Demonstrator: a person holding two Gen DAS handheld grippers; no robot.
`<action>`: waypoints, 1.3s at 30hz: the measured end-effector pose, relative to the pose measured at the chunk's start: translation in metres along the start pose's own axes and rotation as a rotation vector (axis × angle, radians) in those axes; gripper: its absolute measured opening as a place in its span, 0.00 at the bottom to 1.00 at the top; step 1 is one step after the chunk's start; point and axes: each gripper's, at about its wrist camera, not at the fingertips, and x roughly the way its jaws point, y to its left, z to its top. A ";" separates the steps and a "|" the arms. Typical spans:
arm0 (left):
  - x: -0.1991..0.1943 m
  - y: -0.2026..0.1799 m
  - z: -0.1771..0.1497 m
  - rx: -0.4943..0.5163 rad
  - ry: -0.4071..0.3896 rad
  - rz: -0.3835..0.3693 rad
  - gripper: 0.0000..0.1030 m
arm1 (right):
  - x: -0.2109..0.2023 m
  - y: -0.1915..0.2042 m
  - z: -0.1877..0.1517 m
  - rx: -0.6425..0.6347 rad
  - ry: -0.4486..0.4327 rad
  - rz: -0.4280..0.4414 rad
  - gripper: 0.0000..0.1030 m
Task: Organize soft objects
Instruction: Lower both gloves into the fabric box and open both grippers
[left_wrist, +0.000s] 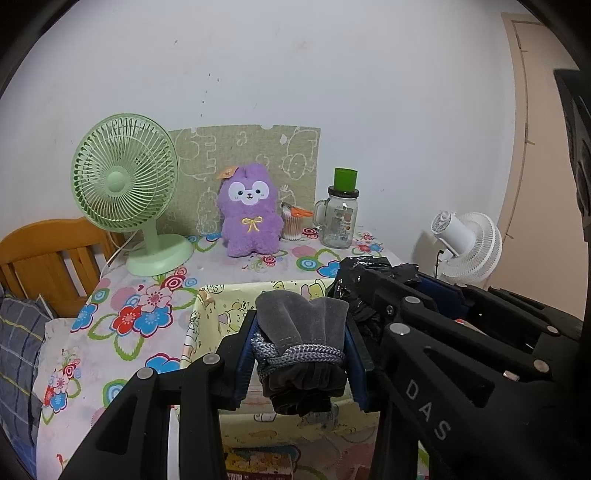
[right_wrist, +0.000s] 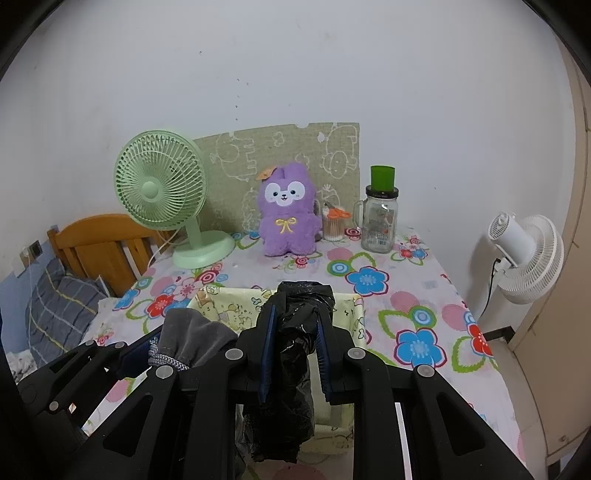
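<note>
Left wrist view: we hold soft items over a fabric bin.
Left gripper clamps a grey pouch; right gripper, at 3 o'clock, clamps a black bag, ready for dropping in.

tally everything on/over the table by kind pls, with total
Held soft items: 2, grey drawstring pouch in left gripper, black plastic bag in right gripper
Plush toys: 1, purple
Fabric bins: 1
Desk fans: 1, green
Glass jars: 1
Cotton swab cups: 1
Total: 7
</note>
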 end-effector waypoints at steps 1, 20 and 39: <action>0.002 0.001 0.000 -0.002 0.002 0.000 0.42 | 0.003 0.000 0.000 0.000 0.004 0.000 0.23; 0.040 0.015 -0.005 0.003 0.077 0.050 0.68 | 0.044 0.003 -0.007 -0.022 0.065 0.003 0.23; 0.032 0.018 -0.016 0.008 0.095 0.054 0.77 | 0.040 0.012 -0.016 -0.043 0.076 0.022 0.61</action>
